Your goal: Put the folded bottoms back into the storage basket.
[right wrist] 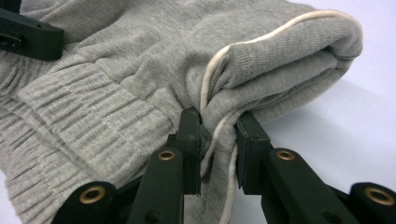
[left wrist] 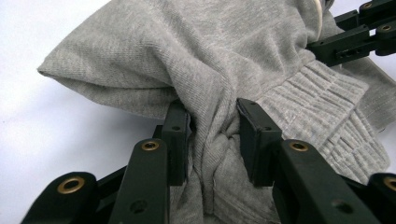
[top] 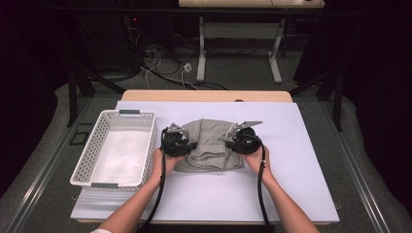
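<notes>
A grey knit garment (top: 209, 143) with a ribbed band lies folded in the middle of the white table cover (top: 291, 160). My left gripper (top: 187, 144) is shut on a bunched fold at its left side; the left gripper view has the cloth (left wrist: 212, 140) pinched between both pads. On the garment's right side my right gripper (top: 232, 141) is shut on a folded edge with cream piping (right wrist: 219, 130). The other gripper's black jaws appear at the far edge of each gripper view.
A white perforated basket (top: 92, 155) stands empty on the table to the left of the garment. Bare cover stretches in front and to the right. Behind the table are cables on the floor and the legs of another table (top: 201, 53).
</notes>
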Tool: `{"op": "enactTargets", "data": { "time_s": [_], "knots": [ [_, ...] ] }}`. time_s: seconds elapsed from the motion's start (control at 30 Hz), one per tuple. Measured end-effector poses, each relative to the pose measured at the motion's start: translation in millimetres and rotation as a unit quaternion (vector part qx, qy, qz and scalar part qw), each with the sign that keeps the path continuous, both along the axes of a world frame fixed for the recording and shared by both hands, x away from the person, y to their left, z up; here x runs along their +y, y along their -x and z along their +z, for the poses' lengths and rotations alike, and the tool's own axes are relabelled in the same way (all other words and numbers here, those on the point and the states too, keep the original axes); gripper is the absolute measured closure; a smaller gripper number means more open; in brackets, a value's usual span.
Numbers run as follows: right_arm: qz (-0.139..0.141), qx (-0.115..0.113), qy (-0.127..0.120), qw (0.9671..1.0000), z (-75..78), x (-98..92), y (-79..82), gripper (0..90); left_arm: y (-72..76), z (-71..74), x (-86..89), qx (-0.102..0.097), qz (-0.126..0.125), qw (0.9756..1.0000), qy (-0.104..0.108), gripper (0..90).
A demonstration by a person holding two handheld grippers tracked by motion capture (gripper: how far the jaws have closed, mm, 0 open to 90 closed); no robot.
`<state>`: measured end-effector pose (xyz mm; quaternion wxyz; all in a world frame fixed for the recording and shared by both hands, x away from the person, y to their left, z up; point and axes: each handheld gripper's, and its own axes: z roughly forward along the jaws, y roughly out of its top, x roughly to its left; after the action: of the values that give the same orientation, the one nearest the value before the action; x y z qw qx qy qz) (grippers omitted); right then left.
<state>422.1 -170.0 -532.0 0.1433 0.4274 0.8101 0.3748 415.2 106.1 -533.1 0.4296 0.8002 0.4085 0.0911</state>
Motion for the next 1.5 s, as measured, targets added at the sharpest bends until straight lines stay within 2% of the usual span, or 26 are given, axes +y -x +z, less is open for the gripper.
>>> {"op": "enactTargets", "data": {
  "time_s": [0.33, 0.73, 1.0, 1.5],
  "knots": [
    [0.002, -0.010, -0.001, 0.9999, 7.5, -0.6, 4.0, 74.4, 3.6, 8.1, 0.2, -0.010, -0.003, 0.9999, 0.001, 66.6],
    [0.006, -0.017, -0.004, 0.9998, 16.1, -1.4, 8.5, 74.3, 6.9, 17.7, 2.1, -0.016, -0.002, 0.9998, 0.014, 66.6],
    [0.008, -0.026, -0.006, 0.9996, 22.7, -1.8, 11.4, 74.3, 9.3, 25.1, 3.4, -0.023, -0.006, 0.9996, 0.012, 66.3],
    [0.014, -0.039, -0.008, 0.9991, 33.6, -2.6, 16.4, 74.4, 13.2, 33.4, 4.9, -0.027, -0.007, 0.9994, 0.021, 66.3]
  ]
}}
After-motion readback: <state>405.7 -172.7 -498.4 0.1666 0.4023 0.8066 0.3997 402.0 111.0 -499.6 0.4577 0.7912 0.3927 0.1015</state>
